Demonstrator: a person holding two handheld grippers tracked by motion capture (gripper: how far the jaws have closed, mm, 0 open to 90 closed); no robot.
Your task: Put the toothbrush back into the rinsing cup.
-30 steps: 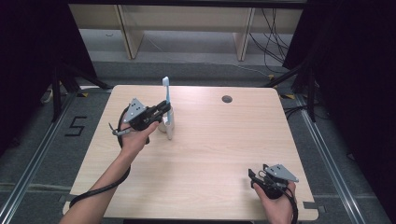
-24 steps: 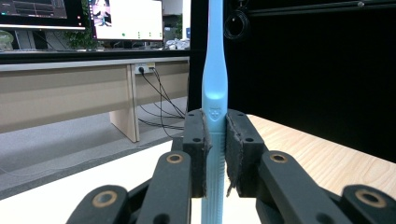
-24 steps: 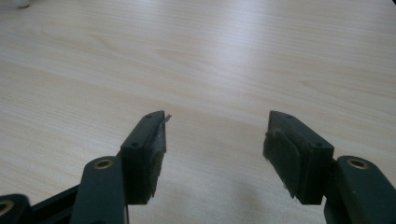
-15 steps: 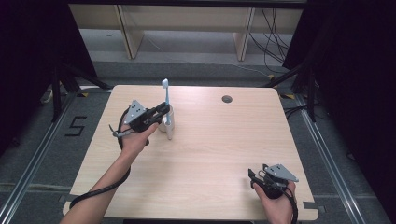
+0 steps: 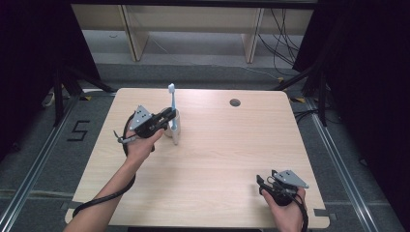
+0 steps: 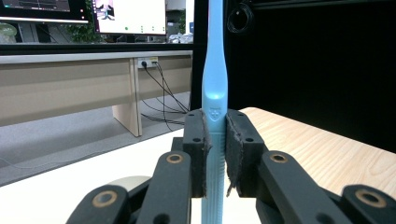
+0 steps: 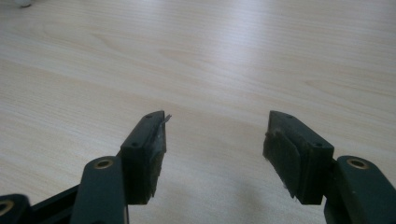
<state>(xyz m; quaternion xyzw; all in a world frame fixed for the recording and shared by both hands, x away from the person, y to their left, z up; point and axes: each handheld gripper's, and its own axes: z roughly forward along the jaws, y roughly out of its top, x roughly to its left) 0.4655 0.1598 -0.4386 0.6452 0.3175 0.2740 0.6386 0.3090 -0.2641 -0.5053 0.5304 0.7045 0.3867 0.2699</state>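
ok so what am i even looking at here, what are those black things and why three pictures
A person sits at a wooden table, holding hand-held tongs in each hand; there is no robot arm. The high view looks down from above. The other two pictures come from small cameras riding on each set of tongs, looking along its two black jaws. The left tongs are shut on a light blue toothbrush, held upright over a pale cup. The right tongs are open, holding nothing, low over bare wood near the table's front right corner. A small dark round hole sits near the far edge.
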